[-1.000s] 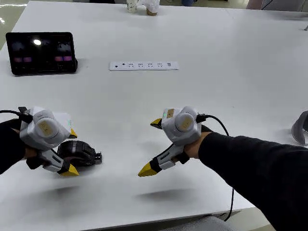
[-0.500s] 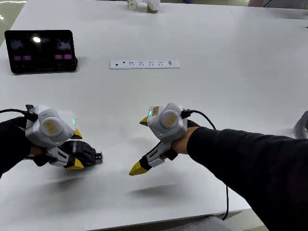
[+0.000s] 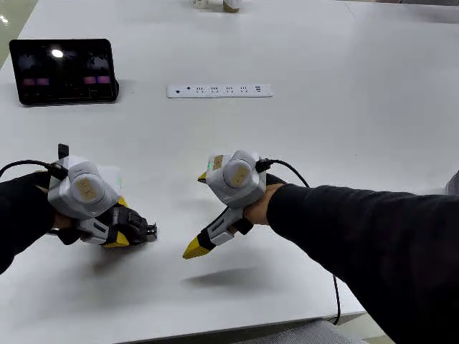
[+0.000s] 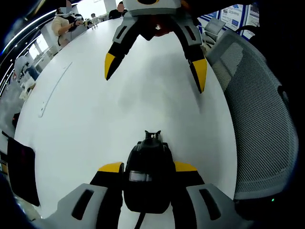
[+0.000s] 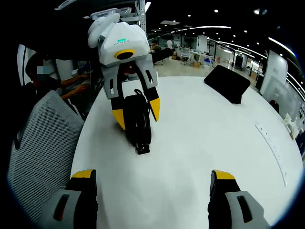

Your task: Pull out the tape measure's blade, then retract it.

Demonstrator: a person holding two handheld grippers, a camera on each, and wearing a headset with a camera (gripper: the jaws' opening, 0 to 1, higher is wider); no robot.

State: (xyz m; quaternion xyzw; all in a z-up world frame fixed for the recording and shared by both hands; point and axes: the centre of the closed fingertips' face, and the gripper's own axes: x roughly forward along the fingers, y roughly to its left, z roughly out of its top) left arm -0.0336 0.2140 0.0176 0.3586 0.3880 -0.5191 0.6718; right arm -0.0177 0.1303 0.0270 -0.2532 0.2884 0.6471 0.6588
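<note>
Left gripper [image 3: 118, 231]: jaws pressed against both sides of the tape measure [image 4: 148, 177], yellow tips flanking its case; in the head view, housing covering most of the grasp.
Tape measure: black case pinched between those jaws and resting on the table [image 3: 344, 129]; blade end tab [image 4: 152, 135] at the case mouth, just ahead of the yellow tips, pointing toward the right gripper [image 3: 197, 213]; rear of the case cut off at the bottom of the left gripper view; small pale label on top too blurred to read.
Right gripper: jaws spread wide with bare table between them; directly facing the left gripper, near the tape measure's front but apart from it; lower tip close to the surface, contact not discernible.
Cable [image 3: 287, 172]: black, leaving the rear of the right gripper, hidden behind the dark sleeve [image 3: 373, 236], showing again at the table's near edge.
Tablet [image 3: 64, 62]: dark, propped well beyond the left gripper; screen content too dim to make out.
Power strip [image 3: 219, 90]: white, lying flat, well beyond both grippers.
Mesh chair [image 5: 43, 148]: grey, behind and beside the left gripper at the table's edge, partly cut off.
</note>
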